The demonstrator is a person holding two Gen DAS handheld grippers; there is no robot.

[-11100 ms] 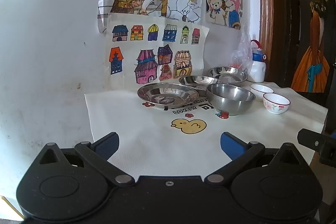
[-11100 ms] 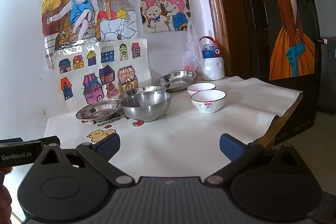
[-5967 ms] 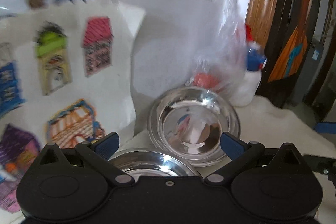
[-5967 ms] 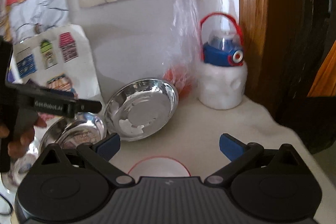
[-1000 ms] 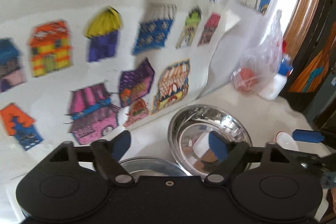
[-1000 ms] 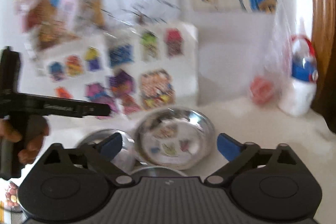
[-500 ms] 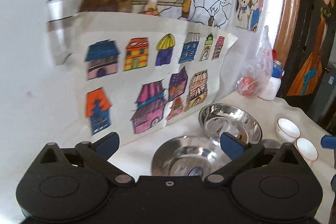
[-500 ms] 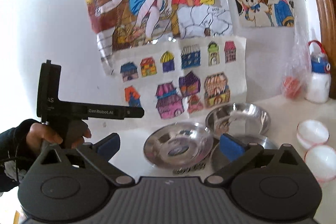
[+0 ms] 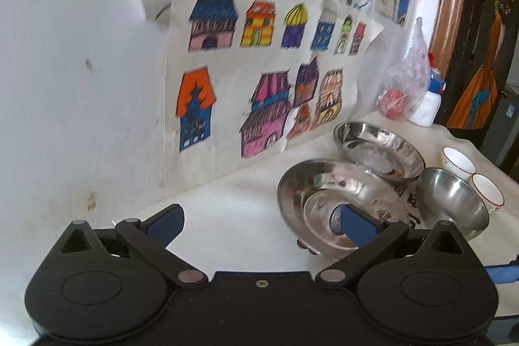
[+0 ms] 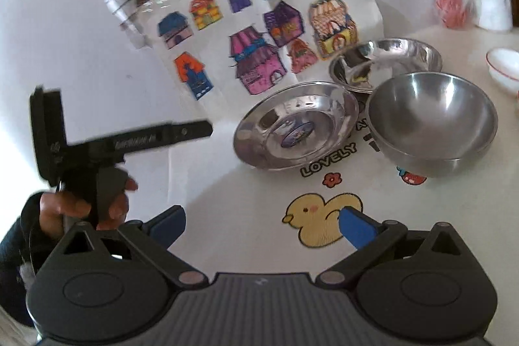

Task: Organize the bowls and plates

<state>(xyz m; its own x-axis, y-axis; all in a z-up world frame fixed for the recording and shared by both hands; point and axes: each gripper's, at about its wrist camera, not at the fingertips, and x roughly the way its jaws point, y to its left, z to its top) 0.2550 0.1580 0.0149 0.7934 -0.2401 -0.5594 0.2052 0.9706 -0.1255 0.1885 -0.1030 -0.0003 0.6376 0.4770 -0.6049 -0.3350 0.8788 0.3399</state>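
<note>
Hovering over the white-clothed bench (image 10: 227, 200), both claws stand spread wide with nothing between the blue pads: the left claw (image 9: 259, 221) has just been opening. Near the wall, a steel plate (image 10: 296, 128) sits just beside a deep steel bowl (image 10: 431, 122), with a second steel plate (image 10: 386, 60) behind them. Two small white bowls (image 9: 470, 174) sit further right.

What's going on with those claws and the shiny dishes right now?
Left claw open, empty. Right claw open, empty. Shallow steel plate and deep round steel bowl untouched on the white cloth. Nothing in the way.
</note>
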